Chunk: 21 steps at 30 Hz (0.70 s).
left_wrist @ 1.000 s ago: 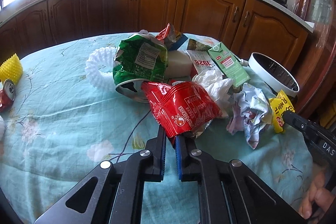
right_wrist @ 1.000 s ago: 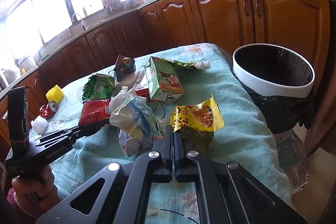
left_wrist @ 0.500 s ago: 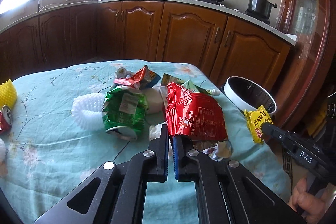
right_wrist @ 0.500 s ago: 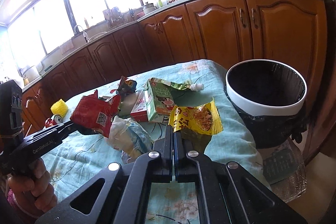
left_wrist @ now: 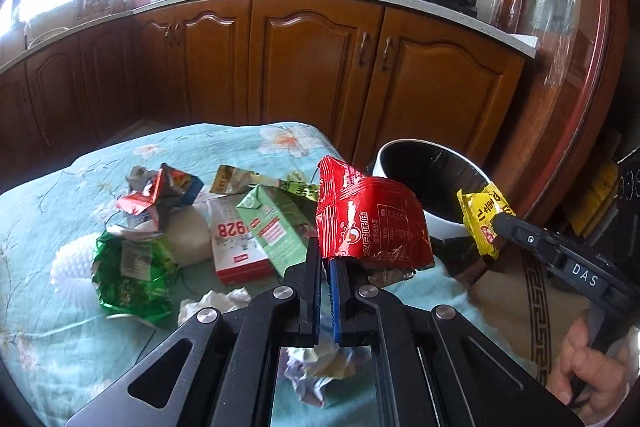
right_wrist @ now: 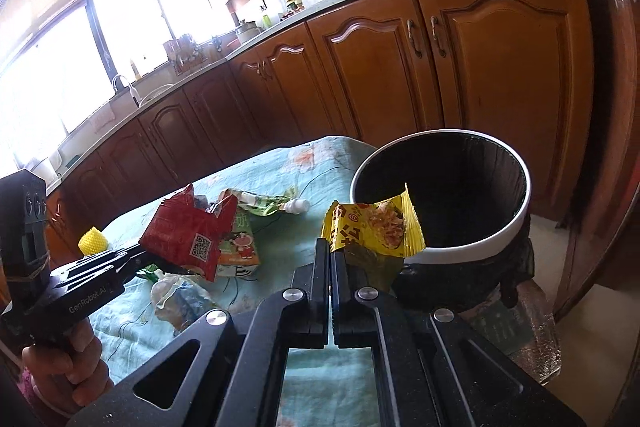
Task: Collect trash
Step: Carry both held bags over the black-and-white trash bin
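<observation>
My left gripper (left_wrist: 325, 255) is shut on the bottom edge of a red snack wrapper (left_wrist: 370, 223), held up above the table; the same red snack wrapper (right_wrist: 185, 237) shows at the left of the right wrist view. My right gripper (right_wrist: 331, 251) is shut on a yellow noodle wrapper (right_wrist: 376, 229), which hangs in front of the near rim of the white-rimmed, black-lined trash bin (right_wrist: 516, 223). In the left wrist view the yellow noodle wrapper (left_wrist: 482, 217) sits beside the trash bin (left_wrist: 442, 225), just off the table's right edge.
Still lying on the teal flowered tablecloth (left_wrist: 48, 315): a green chip bag (left_wrist: 130, 277), a green carton (left_wrist: 276, 227), a red-and-white box (left_wrist: 232, 243), crumpled paper (left_wrist: 316, 371), white foam net (left_wrist: 72, 263). Wooden cabinets (left_wrist: 312, 67) stand behind. A person's hand (left_wrist: 588, 375) grips the right handle.
Both grippers have risen and swung right toward the bin, carrying their wrappers. The red wrapper has left the pile; the yellow one now hangs at the bin's rim.
</observation>
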### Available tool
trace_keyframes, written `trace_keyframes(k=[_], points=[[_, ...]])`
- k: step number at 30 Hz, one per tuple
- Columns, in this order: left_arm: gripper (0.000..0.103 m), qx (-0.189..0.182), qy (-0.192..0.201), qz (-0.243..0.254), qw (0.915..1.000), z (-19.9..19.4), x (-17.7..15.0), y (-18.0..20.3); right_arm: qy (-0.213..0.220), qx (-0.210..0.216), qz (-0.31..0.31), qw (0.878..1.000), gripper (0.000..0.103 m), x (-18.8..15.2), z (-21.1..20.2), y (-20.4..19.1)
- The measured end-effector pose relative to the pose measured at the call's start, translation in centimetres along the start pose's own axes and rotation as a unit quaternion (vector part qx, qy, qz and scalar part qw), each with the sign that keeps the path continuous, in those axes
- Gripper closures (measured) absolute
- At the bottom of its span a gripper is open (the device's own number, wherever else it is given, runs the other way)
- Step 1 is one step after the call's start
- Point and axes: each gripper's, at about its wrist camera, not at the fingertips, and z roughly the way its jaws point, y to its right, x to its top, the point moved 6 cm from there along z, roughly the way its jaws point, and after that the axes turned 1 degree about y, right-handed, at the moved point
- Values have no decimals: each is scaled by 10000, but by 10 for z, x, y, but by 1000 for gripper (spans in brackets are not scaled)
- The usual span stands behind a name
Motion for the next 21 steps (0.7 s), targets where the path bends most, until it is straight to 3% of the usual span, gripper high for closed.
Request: trace_keyframes(k=[21], points=[[100,-217,-668,503,9963,141,78,78,-471,-170,352,9981,103,42,47,86]])
